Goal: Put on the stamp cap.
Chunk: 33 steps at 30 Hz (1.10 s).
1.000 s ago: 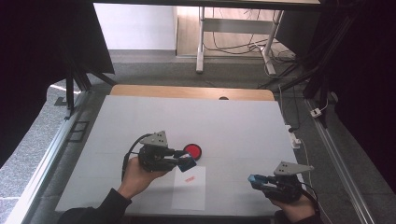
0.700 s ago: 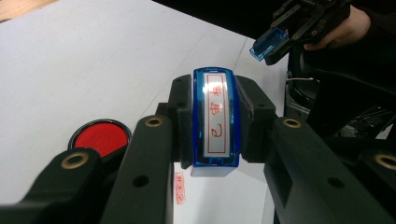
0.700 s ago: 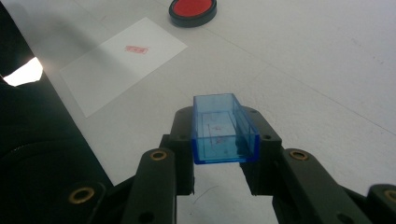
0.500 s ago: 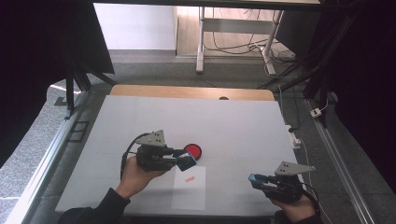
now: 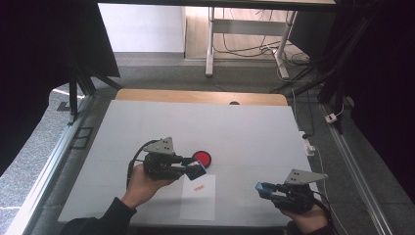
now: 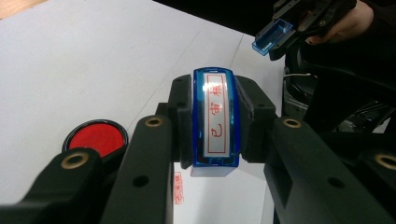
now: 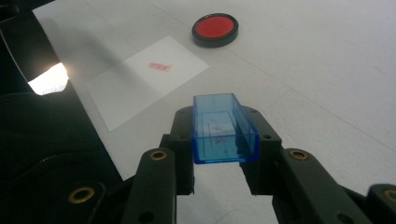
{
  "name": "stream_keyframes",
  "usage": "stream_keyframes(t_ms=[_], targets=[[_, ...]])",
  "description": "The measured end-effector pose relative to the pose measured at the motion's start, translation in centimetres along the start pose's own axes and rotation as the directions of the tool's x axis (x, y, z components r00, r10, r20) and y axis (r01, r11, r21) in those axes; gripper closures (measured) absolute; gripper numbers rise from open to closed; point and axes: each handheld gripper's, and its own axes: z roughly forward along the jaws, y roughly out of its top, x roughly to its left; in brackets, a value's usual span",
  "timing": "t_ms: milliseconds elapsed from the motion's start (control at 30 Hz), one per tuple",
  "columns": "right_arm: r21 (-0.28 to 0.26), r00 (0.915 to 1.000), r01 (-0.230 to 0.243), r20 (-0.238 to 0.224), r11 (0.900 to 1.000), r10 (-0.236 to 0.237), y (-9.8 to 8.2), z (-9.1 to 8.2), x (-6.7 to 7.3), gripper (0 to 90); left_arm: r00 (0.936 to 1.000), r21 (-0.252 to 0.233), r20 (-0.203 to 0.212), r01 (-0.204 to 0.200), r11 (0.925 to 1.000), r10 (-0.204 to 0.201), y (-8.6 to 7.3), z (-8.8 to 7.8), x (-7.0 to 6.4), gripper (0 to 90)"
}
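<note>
High view: nothing has shifted over the last second; both hands hold still, so the stamping looks done and capping seems next. The left tool (image 5: 195, 170) grips the blue stamp (image 5: 196, 169) just beside the red ink pad (image 5: 202, 158), above the paper (image 5: 198, 199).

Left gripper view: its jaws clamp the stamp (image 6: 215, 123) firmly.

Right gripper view: the right tool (image 7: 223, 140) pinches the stamp's clear blue cap (image 7: 224, 129), well apart; the bare counter (image 7: 327, 70) between offers no obstacle.
</note>
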Motion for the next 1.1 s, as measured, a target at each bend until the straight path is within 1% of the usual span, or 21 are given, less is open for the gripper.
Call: stream_keyframes(t_ms=[133,167,233,267,600,767,933,1033,1100], targets=[[-0.007,0.9998,0.004,-0.019,1.0,-0.005,0.2,0.2,0.1,68.3,1.0,-0.001,0.006,-0.004,1.0,0.004,0.0,0.0,0.0,70.2],[-0.013,0.9994,0.005,-0.033,1.0,-0.006,0.2,0.2,0.1,68.3,1.0,-0.001,0.007,-0.006,1.0,0.006,0.0,0.0,0.0,70.2],[-0.019,0.9989,0.013,-0.046,1.0,-0.013,0.4,0.4,0.2,68.3,0.9999,0.0,0.009,-0.009,1.0,0.009,0.0,0.0,0.0,70.2],[-0.016,0.9989,0.017,-0.044,1.0,-0.018,0.5,0.4,0.3,68.3,0.9999,0.0,0.011,-0.011,0.9999,0.011,0.0,0.0,0.0,70.2],[-0.018,0.9939,0.046,-0.099,0.999,-0.048,1.3,1.6,1.0,68.3,0.9993,0.009,0.021,-0.032,0.9995,0.032,-0.1,0.2,0.0,70.2],[-0.017,0.9885,0.069,-0.134,0.997,-0.07,1.9,2.3,1.5,68.3,0.9989,0.011,0.026,-0.04,0.9992,0.039,-0.1,0.2,0.0,70.2],[-0.014,0.9793,0.102,-0.174,0.995,-0.103,2.6,3.3,2.1,68.3,0.9977,0.021,0.037,-0.057,0.9981,0.057,0.0,0.3,-0.1,70.2],[-0.007,0.975,0.121,-0.187,0.993,-0.12,2.9,3.9,2.4,68.3,0.9971,0.023,0.041,-0.065,0.9976,0.064,0.0,0.3,-0.2,70.2],[-0.01,0.9728,0.118,-0.199,0.993,-0.118,3.0,4.2,2.5,68.3,0.9971,0.024,0.041,-0.065,0.9976,0.064,0.0,0.3,-0.1,70.2]])
